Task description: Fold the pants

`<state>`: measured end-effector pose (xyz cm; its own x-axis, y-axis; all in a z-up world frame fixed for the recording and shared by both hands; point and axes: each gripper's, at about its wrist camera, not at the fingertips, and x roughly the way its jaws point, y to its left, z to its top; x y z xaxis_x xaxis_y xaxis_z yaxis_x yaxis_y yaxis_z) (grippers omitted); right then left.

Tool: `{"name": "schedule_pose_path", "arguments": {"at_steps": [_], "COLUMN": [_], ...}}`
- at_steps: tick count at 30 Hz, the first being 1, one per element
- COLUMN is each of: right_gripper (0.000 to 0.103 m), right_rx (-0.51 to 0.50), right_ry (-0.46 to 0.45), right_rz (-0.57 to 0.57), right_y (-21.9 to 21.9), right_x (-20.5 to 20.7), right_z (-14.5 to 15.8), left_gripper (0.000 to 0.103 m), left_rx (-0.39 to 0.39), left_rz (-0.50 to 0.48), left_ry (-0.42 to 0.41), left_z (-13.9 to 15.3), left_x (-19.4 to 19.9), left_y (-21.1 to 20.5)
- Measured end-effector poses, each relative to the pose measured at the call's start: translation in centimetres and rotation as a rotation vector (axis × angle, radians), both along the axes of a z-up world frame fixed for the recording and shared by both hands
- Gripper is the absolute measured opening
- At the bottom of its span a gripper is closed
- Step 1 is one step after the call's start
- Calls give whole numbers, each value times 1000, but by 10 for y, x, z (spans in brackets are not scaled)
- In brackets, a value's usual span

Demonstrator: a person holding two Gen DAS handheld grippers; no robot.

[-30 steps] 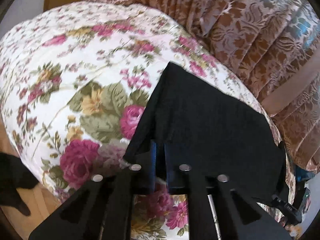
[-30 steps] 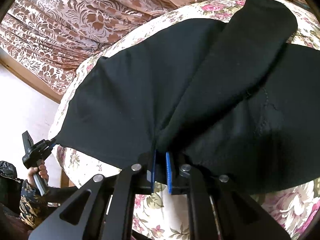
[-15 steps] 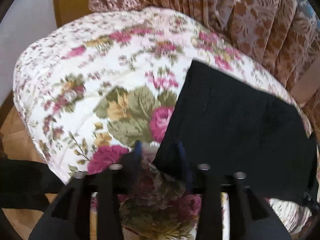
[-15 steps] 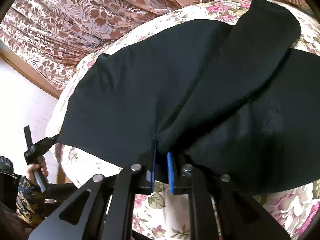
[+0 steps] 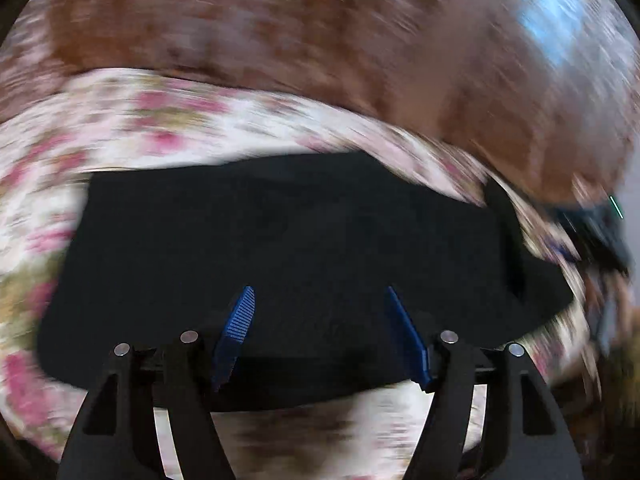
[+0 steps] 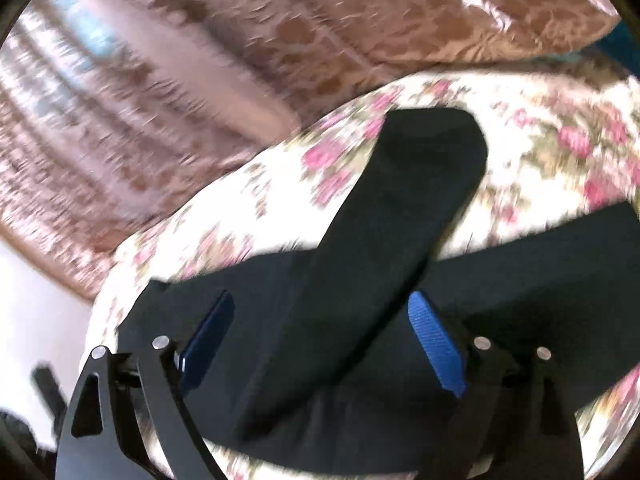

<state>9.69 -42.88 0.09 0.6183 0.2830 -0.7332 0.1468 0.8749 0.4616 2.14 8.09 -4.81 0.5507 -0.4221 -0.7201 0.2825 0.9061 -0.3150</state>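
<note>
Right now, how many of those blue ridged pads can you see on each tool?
2 on each. On the left tool, one blue pad sits left and one right, spread apart over the black pants. The right tool shows the same: pads and.

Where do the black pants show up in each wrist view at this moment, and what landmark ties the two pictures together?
Left wrist view: the black pants fill the middle as a wide flat band, just beyond the open left tongs.
Right wrist view: the pants cross the lower half, one leg lying diagonally up toward the centre, past the open right tongs.
Shared landmark: the floral bedspread under the pants.
</note>
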Motion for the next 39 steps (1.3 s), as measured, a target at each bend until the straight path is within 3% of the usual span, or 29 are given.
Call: {"name": "schedule_pose_path", "arguments": {"at_steps": [7, 12, 14, 16, 17, 18, 19, 23, 33, 39], "right_gripper": [89, 92, 81, 43, 31, 11, 7, 6, 6, 6], "right_rx": [-217, -325, -338, -418, -414, -398, -387, -349, -137, -98], "right_ry": [181, 344, 361, 352, 344, 332, 320, 242, 39, -30], "right_rz": [-62, -91, -91, -79, -68, -61, -62, -68, -158, -203], "right_y": [2, -8, -12, -11, -13, -18, -22, -38, -66, -95], "right_x": [121, 162, 164, 160, 157, 153, 149, 127, 70, 20], "right_z": [-28, -72, -82, -79, -75, -69, -65, -44, 23, 47], "left_gripper": [66, 76, 77, 77, 77, 77, 77, 77, 77, 77], "left_rx": [-22, -31, -26, -23, -27, -28, -27, 2, 1, -3], "left_rz": [-261, -288, -296, -297, -304, -315, -327, -376, -383, -498], "left_ry": [67, 87, 92, 97, 99, 97, 94, 66, 52, 21], "left_z": [-26, -35, -36, -36, -36, -36, -36, -34, -30, -27], "left_x": [1, 3, 7, 9, 10, 10, 10, 4, -11, -22], "left_y": [-88, -107, -110, -113, -116, -117, -120, -131, -139, -164]}}
